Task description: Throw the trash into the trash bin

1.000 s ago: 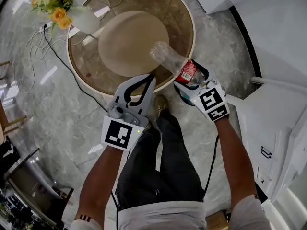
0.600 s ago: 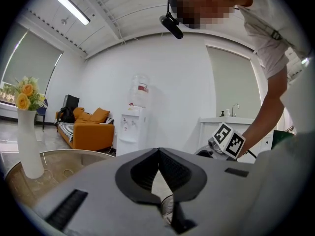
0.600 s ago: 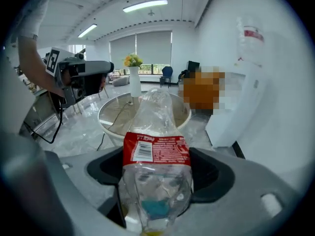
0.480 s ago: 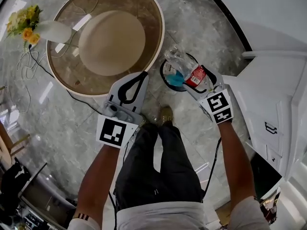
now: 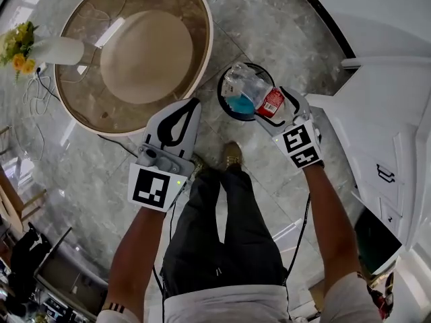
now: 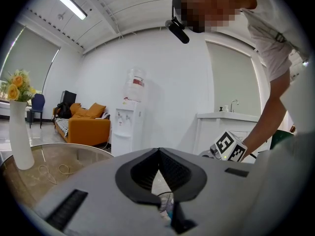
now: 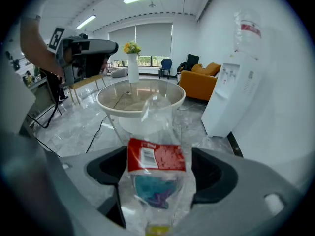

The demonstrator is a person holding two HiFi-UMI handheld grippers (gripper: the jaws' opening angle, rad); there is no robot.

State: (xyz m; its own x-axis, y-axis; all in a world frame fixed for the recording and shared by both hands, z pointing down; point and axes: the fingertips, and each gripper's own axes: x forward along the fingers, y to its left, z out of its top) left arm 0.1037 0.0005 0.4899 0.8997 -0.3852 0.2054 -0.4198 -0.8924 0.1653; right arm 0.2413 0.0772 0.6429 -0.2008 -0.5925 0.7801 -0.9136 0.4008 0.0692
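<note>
My right gripper (image 5: 275,105) is shut on a clear, crumpled plastic bottle (image 5: 246,86) with a red label. The bottle sticks out over a round black trash bin (image 5: 221,98) with a blue liner, which stands on the floor beside the table. In the right gripper view the bottle (image 7: 156,156) fills the gap between the jaws of the right gripper (image 7: 157,173), and the bin is hidden. My left gripper (image 5: 192,103) hangs over the floor left of the bin, near the table's edge. The left gripper (image 6: 158,151) has its jaws shut and holds nothing.
A round glass table (image 5: 81,106) on a beige base stands at the upper left, with a white vase of flowers (image 5: 47,49) on it. White cabinets (image 5: 384,113) line the right side. A water dispenser (image 6: 130,117) and an orange sofa (image 6: 86,127) stand farther off. The person's legs and one shoe (image 5: 232,155) are below the bin.
Both grippers have moved away from the table toward the bin. The bottle, earlier over the table's rim, now hangs over the bin's opening. The left gripper stays shut.
</note>
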